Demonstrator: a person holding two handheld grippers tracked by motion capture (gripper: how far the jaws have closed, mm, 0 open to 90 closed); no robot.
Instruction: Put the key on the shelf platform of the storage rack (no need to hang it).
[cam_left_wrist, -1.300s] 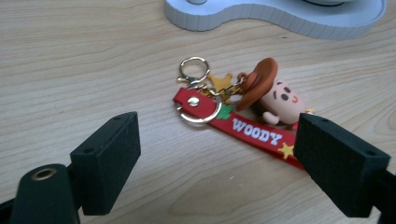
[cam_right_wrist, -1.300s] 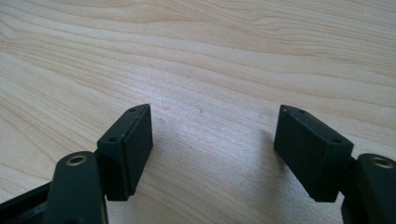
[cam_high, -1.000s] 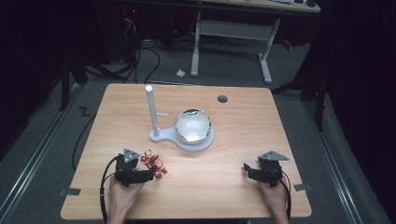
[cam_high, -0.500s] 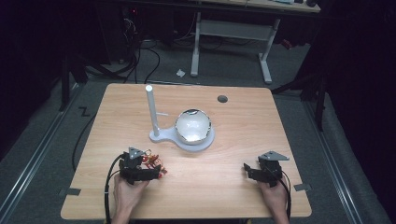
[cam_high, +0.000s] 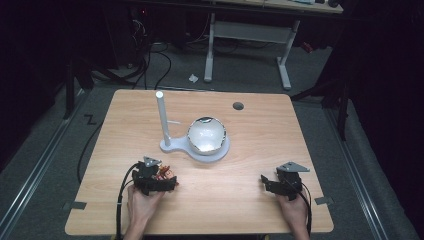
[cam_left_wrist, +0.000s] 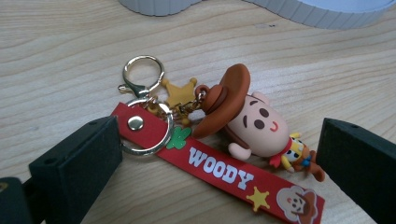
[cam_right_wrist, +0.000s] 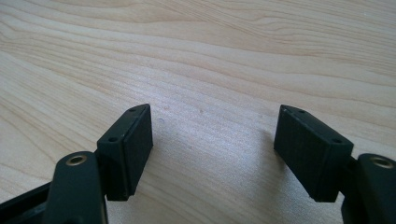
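Woody keychain (cam_left_wrist: 233, 144) lay flat on table (cam_high: 250, 200), bracketed by wide-open, empty left gripper (cam_left_wrist: 219, 158) near white stand (cam_high: 195, 145); risked pinching only strap, leaving figure dangling; right gripper (cam_right_wrist: 212, 149) likewise agape, holding nothing

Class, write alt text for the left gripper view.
A Woody keychain, with a red strap and gold ring, lies on a wooden table between the open black jaws of the left gripper.
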